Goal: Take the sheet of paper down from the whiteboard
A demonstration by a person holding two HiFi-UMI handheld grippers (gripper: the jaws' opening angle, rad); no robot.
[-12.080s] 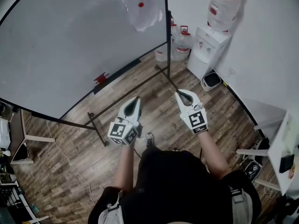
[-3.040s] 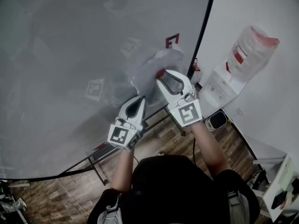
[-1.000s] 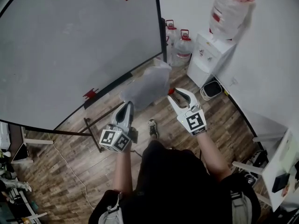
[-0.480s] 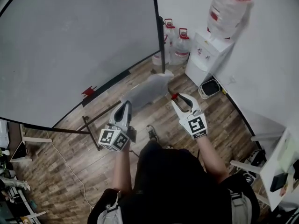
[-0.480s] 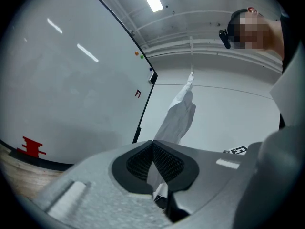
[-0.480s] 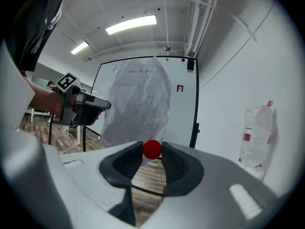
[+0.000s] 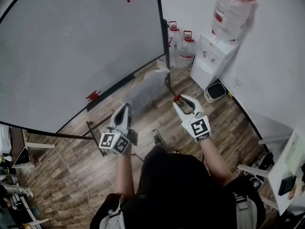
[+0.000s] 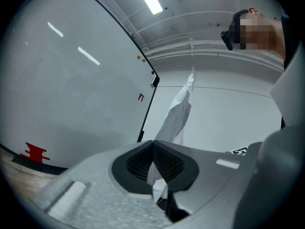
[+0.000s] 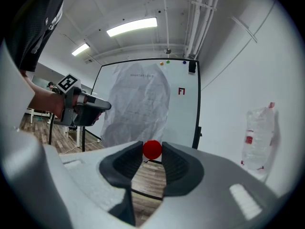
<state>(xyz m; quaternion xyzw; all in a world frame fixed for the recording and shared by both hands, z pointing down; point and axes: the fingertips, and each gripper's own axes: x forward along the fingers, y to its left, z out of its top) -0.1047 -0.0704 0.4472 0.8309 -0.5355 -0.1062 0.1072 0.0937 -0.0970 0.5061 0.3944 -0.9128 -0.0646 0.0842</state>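
Wood-plank floor, white wall, water dispenser beside spare bottles

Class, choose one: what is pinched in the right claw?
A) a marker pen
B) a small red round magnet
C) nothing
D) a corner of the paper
B: the right gripper view shows the red magnet pinched between the tips of the right claw; the paper is in the left claw.

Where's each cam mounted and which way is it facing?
Head view: on the head, steeply down at floor; shows arms, left gripper, right gripper.
Left gripper view: on left gripper, upward along jaws shut on sheet of paper.
Right gripper view: on right gripper, toward whiteboard; jaws hold red magnet.
Shared: all show sheet and whiteboard.
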